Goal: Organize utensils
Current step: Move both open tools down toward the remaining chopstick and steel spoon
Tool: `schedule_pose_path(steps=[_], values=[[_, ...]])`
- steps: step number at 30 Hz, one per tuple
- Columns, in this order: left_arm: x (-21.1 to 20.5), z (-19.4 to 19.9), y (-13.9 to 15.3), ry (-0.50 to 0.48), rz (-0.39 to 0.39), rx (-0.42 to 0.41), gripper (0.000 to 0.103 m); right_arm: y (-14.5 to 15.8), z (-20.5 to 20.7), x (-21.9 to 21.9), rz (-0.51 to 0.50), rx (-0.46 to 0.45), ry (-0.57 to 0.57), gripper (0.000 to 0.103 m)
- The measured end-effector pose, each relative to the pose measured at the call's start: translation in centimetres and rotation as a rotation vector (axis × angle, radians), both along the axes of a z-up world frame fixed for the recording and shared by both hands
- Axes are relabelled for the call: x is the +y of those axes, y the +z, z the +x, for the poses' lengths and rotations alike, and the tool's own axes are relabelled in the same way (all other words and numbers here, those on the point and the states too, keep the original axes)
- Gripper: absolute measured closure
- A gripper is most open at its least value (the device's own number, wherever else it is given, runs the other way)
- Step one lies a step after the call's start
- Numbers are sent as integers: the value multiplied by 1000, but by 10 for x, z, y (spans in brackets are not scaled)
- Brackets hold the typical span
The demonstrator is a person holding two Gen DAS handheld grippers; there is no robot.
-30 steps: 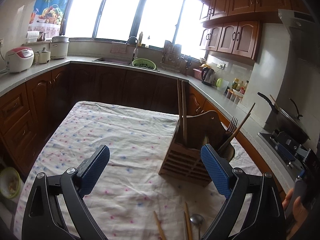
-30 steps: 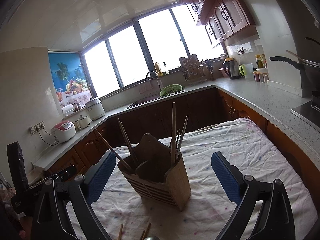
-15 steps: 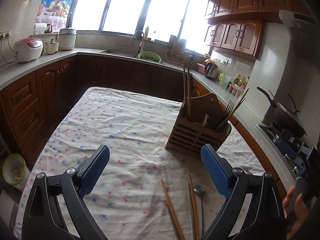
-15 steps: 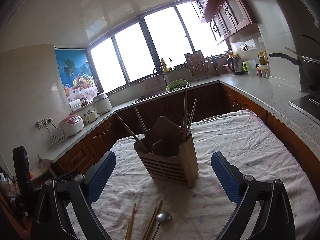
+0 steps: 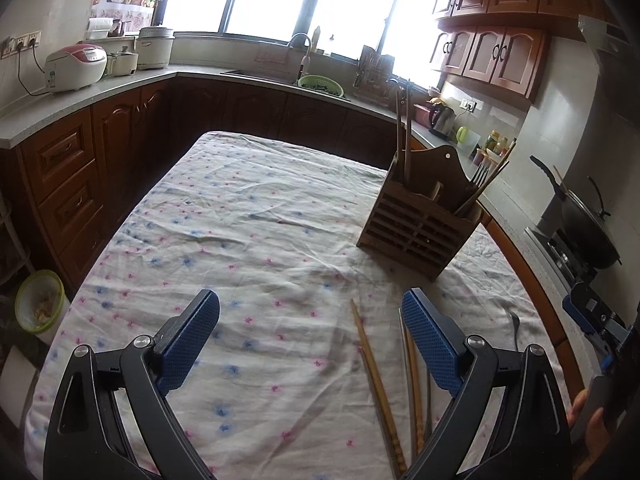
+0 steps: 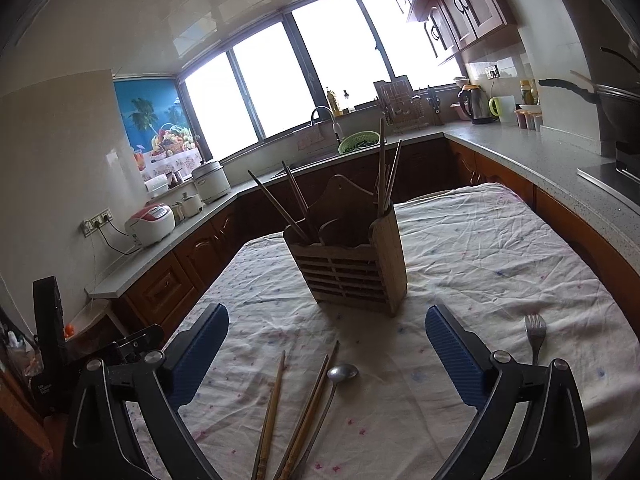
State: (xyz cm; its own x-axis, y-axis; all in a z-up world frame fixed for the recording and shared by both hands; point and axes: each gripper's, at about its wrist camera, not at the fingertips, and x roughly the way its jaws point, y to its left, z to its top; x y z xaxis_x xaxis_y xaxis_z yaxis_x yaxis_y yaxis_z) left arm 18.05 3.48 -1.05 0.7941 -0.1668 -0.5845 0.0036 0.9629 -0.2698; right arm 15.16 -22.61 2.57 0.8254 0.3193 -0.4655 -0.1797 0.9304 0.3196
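Left gripper [image 5: 310,344]: jaws spread wide, holding nothing, above the near part of the tablecloth [image 5: 248,216].
Right gripper [image 6: 326,354]: jaws wide apart, empty, above the loose utensils at the near edge.
Wooden utensil holder [image 6: 352,268]: upright toward the middle of the table, with chopsticks and a fork standing in its compartments.
Loose chopsticks [image 6: 272,408]: lying on the cloth near the front edge, between the right gripper's fingers.
Spoon [image 6: 342,372]: just beside the chopsticks, bowl pointing toward the holder.
Fork [image 6: 535,334]: flat on the cloth, apart toward the right edge.
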Motion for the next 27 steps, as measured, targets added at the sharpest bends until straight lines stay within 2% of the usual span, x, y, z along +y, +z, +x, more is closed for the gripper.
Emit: schedule_pose_path(steps=[11,19,21,23,27], values=[[-8,14,-22,-37,39,111,8,-26,1,10,-17,81,30,3],[-20,28,-31,-84,70,157,9,-44,16,12,-13,154,44,4],[-23,32,-33,-95,74,166,12,-49,20,13,-10,176,55,9],[-26,37,-35,-107,79,178,16,-56,24,16,-5,204,70,21],[-31,45,-42,-125,82,200,25,-71,35,24,-11,268,90,37]])
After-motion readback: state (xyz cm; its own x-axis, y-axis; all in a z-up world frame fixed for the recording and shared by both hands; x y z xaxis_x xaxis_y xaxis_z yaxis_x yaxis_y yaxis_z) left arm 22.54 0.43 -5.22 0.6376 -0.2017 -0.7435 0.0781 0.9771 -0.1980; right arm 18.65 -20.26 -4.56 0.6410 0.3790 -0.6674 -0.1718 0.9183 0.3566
